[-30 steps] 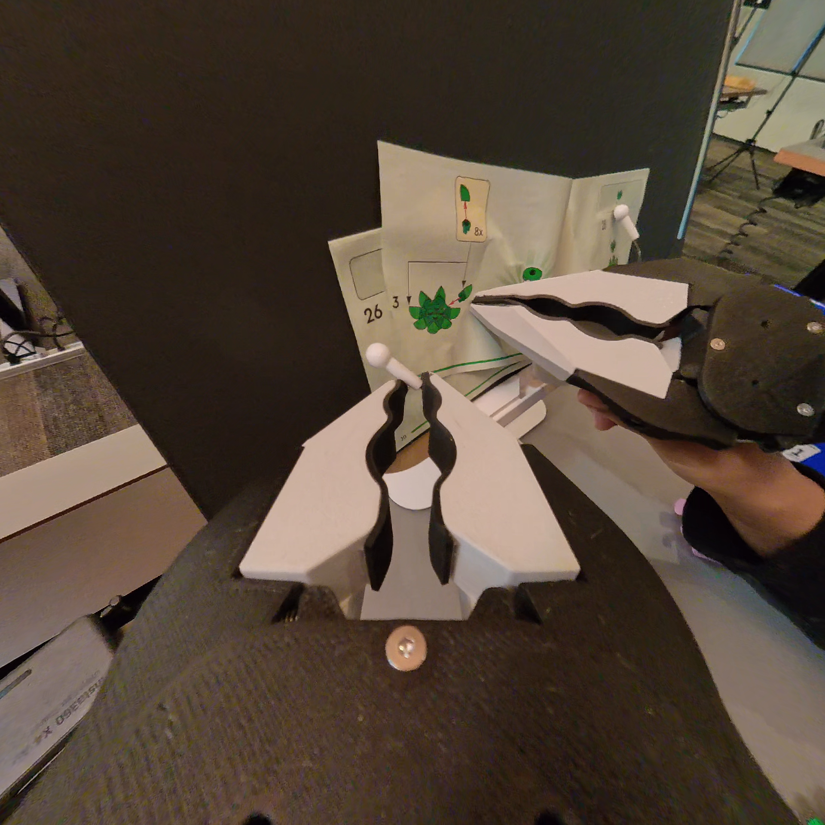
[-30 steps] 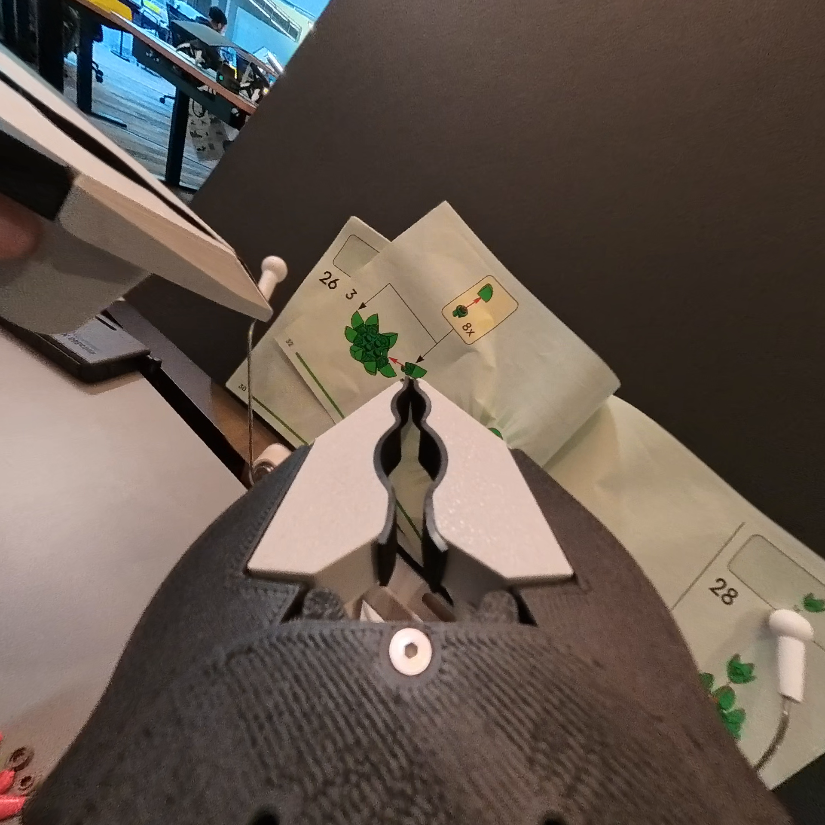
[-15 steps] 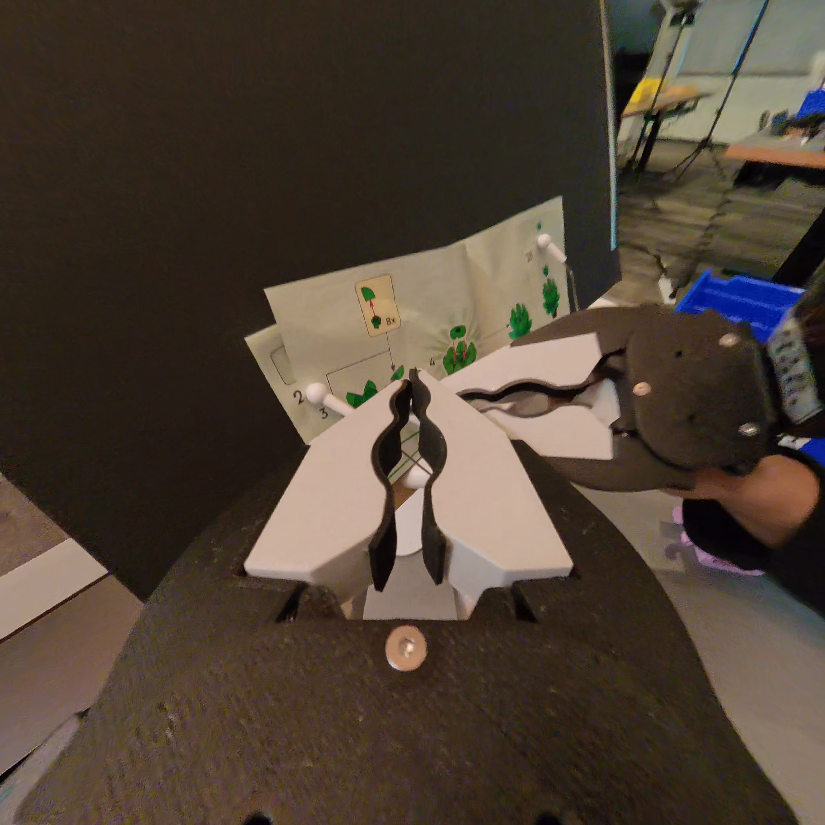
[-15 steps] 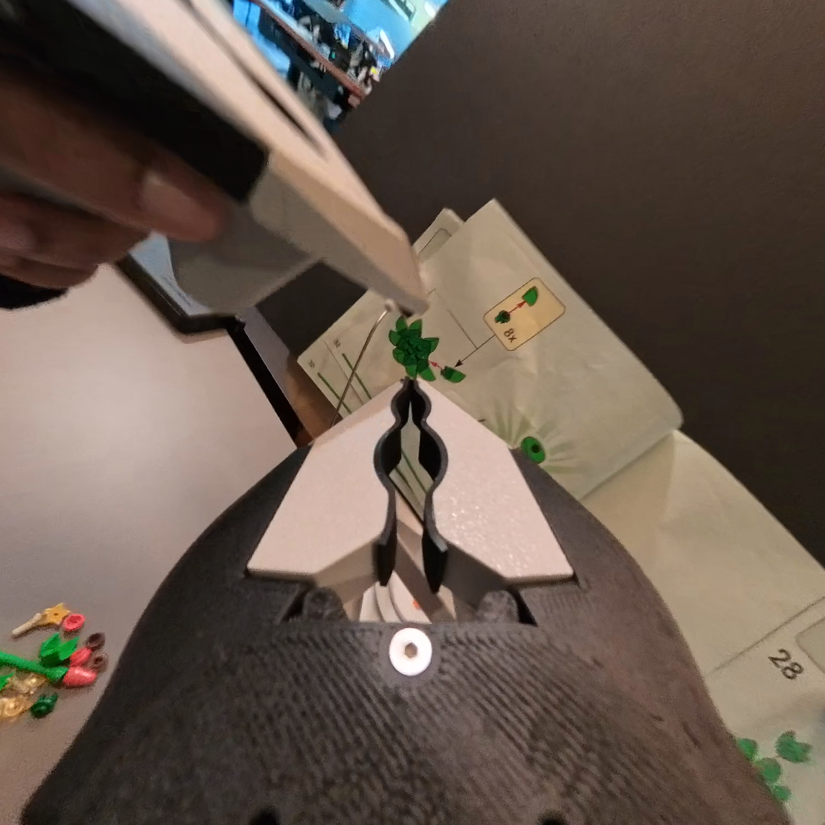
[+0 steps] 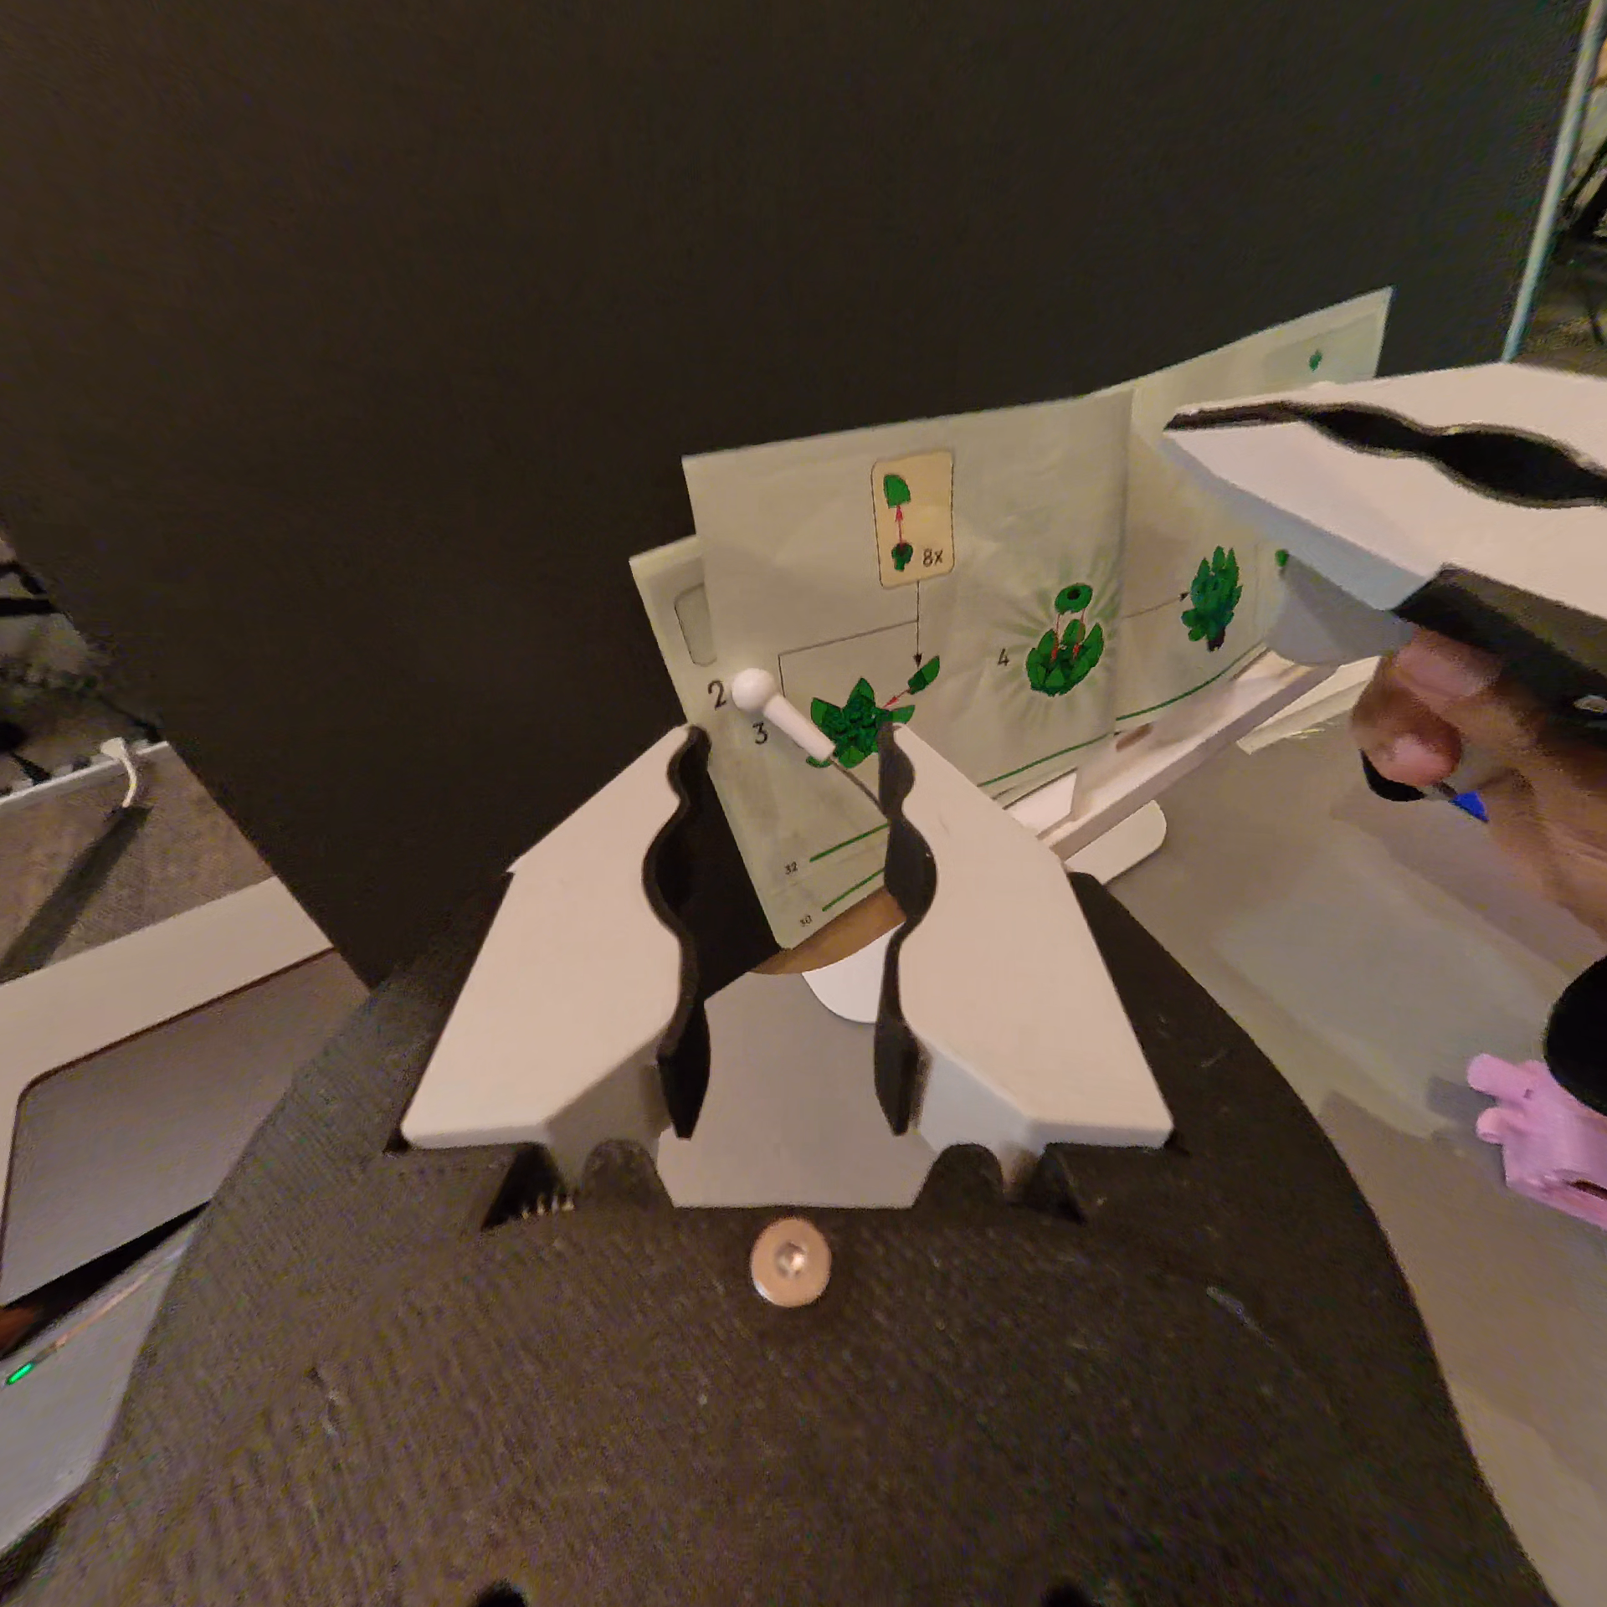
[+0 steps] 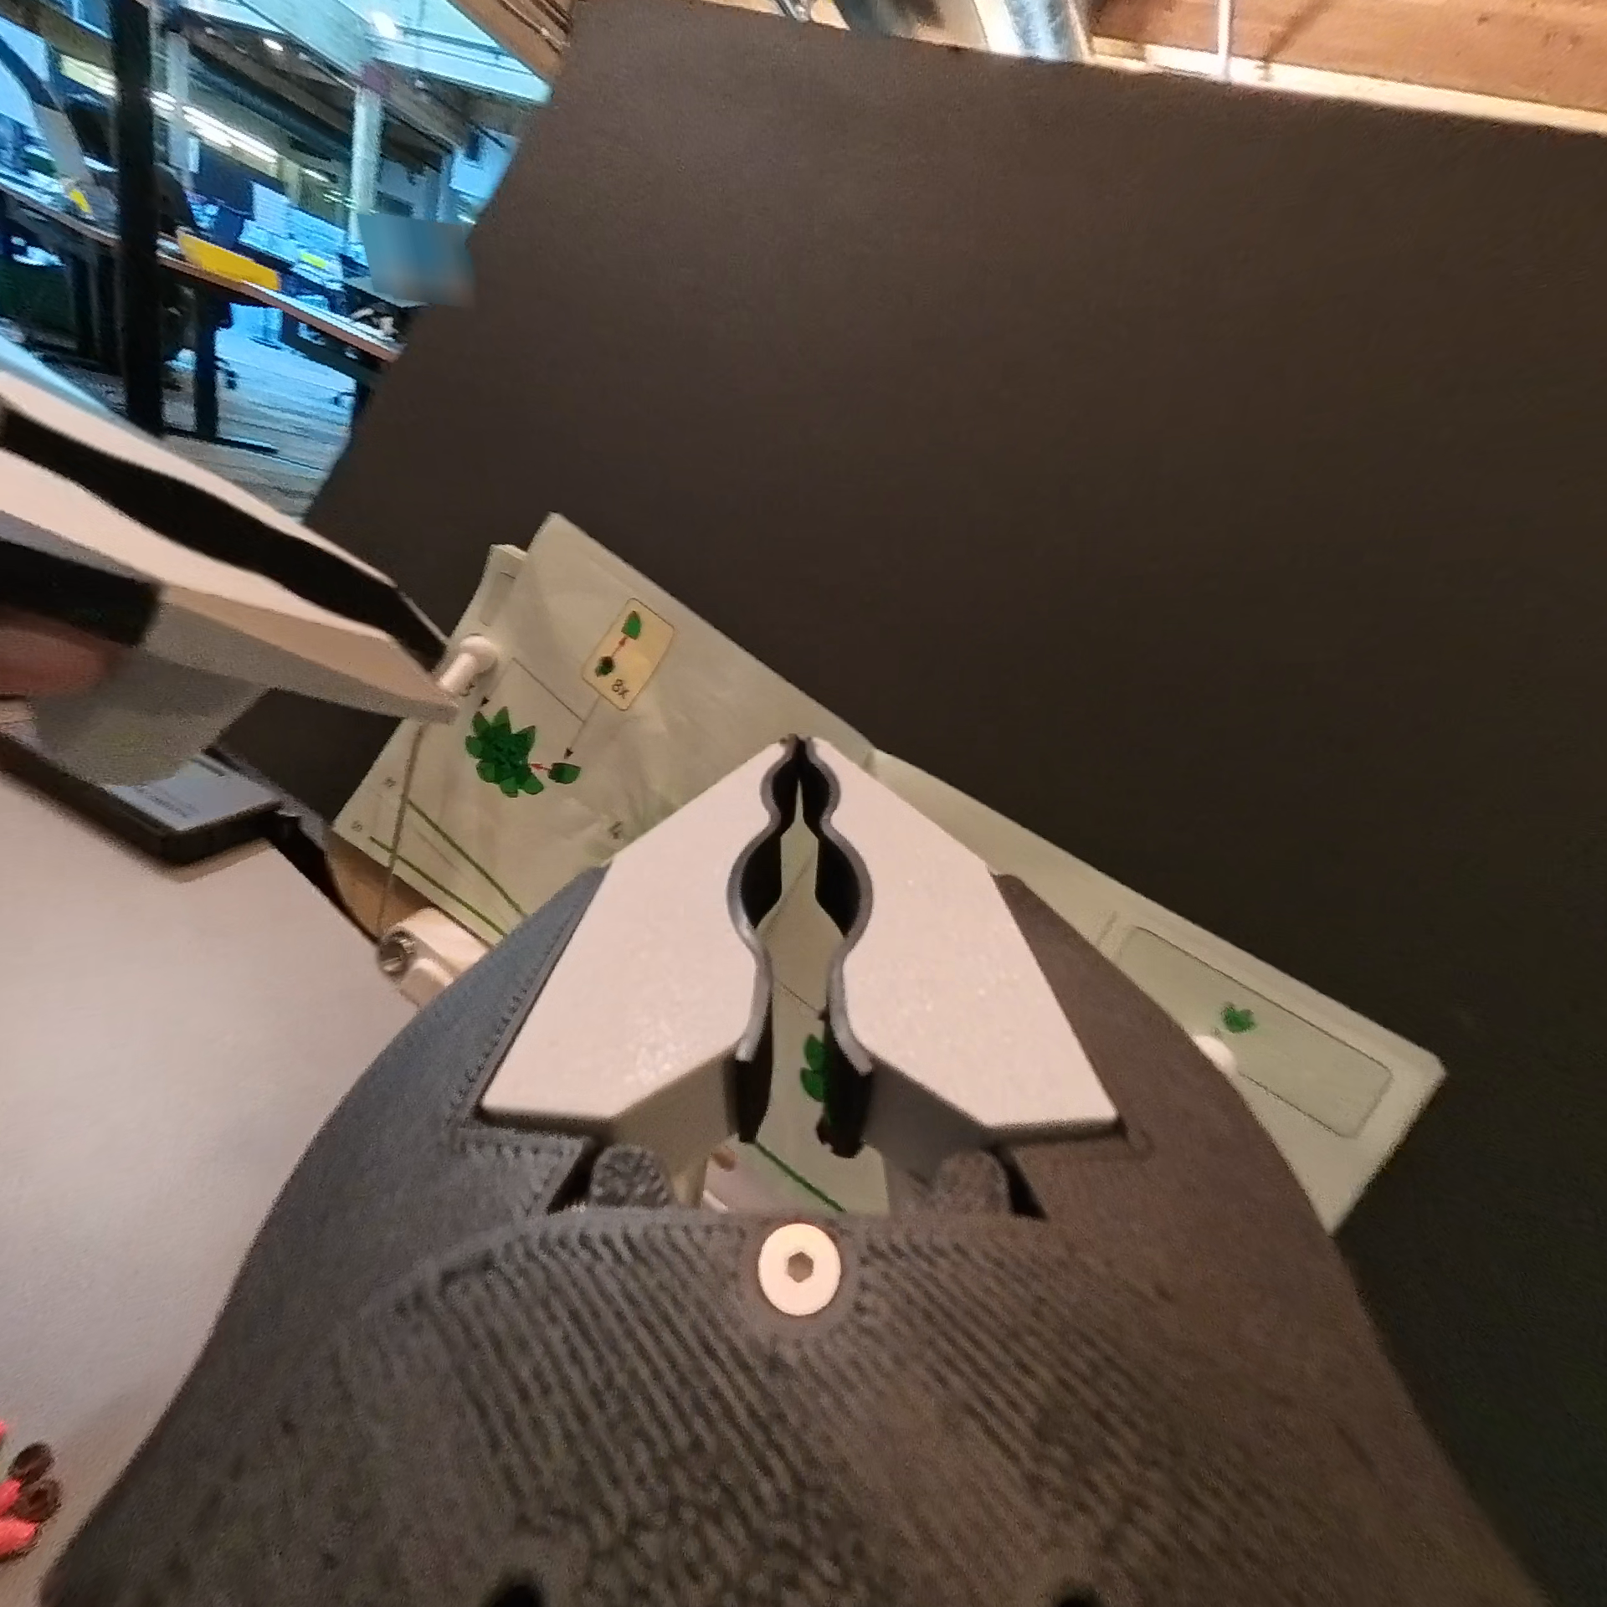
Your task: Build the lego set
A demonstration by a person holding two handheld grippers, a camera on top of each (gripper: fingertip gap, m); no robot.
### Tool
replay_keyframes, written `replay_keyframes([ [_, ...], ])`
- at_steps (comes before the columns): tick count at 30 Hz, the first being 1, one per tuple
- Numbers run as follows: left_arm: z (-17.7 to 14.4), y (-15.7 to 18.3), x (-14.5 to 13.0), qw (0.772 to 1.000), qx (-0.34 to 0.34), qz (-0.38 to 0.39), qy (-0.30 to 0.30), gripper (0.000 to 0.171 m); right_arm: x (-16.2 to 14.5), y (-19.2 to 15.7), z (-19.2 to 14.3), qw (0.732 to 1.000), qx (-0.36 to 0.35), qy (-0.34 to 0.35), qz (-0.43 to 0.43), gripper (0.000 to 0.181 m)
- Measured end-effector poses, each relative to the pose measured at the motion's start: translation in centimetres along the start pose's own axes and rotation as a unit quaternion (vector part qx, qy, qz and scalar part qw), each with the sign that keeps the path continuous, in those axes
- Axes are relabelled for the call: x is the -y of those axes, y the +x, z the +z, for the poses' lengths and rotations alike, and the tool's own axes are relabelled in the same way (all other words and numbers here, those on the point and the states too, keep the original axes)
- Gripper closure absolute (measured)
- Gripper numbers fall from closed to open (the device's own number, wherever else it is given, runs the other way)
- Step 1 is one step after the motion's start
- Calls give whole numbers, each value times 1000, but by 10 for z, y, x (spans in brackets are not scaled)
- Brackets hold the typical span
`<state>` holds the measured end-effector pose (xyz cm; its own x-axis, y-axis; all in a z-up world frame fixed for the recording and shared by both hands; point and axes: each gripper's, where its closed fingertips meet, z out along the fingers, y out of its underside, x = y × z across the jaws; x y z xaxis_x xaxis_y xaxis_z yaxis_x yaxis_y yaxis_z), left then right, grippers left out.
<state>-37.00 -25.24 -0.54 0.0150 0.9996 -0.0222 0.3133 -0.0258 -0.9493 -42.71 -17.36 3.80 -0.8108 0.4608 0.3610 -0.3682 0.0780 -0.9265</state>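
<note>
Left gripper (image 5: 791,748) agape before booklet (image 5: 983,609), seemingly.

Right gripper (image 5: 1170,423) cut off by frame edge in left wrist view, body unseen. Pink piece (image 5: 1539,1148) half out of frame. Instruction booklet (image 6: 556,739) lower pages hidden behind right gripper body. Small red pieces (image 6: 22,1478) at edge (blurry, can't ID). Bkgd desks blurred.

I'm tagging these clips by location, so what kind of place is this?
Probably an open workshop or lab-style office. A booklet is propped on a white table against a dark partition, and long desks stretch across a bright, open hall beyond.
</note>
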Motion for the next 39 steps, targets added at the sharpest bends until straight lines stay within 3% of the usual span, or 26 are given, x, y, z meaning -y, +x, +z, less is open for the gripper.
replay_keyframes([
  [3,1,-5,2,1000,15,-3,11,144,0,-11,3,1000,18,-3,-17,181],
  [6,1,-4,2,1000,-1,-20,18,148,-10,-15,8,999,10,-29,-43,181],
  [8,2,4,1,999,-30,-31,14,161,-17,-18,12,998,11,-41,-48,181],
  [17,4,4,2,999,-31,-35,22,161,-28,-24,18,998,21,-50,-31,181],
  [20,7,12,-4,997,-61,-51,3,146,-28,-24,18,999,27,-45,-14,181],
  [23,8,5,-1,998,-39,-50,13,162,-27,-24,18,999,34,-41,3,181],
  [39,7,15,5,999,-27,16,16,164,-29,-39,20,996,60,-57,-29,181],
])
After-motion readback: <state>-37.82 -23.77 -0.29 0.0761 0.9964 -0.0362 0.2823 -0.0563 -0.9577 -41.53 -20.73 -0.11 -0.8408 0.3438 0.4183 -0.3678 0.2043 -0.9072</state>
